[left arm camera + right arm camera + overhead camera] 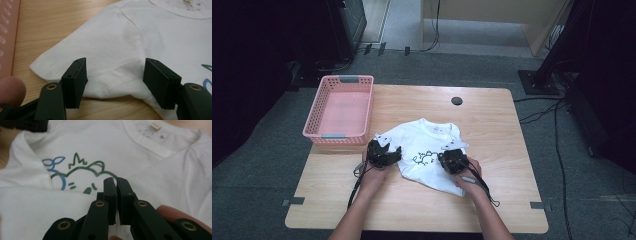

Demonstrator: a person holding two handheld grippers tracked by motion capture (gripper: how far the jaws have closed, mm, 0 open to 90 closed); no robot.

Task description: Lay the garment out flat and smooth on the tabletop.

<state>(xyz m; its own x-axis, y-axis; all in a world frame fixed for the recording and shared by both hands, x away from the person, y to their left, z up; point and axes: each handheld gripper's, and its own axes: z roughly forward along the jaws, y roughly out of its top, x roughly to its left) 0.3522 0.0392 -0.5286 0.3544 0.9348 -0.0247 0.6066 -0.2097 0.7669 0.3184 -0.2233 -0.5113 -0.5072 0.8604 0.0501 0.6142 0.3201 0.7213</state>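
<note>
Right gripper [116, 180]: jaws pressed together, a thin sliver of white cloth pinched at their tips. It sits over the printed front of the shirt [105, 152], just below the green and blue drawing [75, 173]. In the high view the right gripper [454, 159] lies on the shirt's right half, the person's right hand [469, 175] behind it, cable trailing back toward the table's near edge.

Left gripper [115, 85]: jaws spread, standing either side of a folded hem at the shirt's near edge, just under the sleeve [82, 47]. The pads do not appear to press the cloth, though the tips are partly cut off at the frame's bottom. A fingertip [10, 90] shows at lower left. In the high view the left gripper [383, 154] rests at the shirt's left edge, with the left hand [374, 176] behind it.

Shirt [429, 150]: white, short-sleeved, lying on the table [492, 130] near its middle, collar away from the person, lower part bunched and folded toward the grippers. Neck label [157, 125] visible inside the collar.

Basket [343, 106]: pink, slotted walls, at the table's far left corner, just beyond the left gripper and apart from the shirt.

Table: light wood, a dark round grommet [456, 100] near its far edge.
</note>
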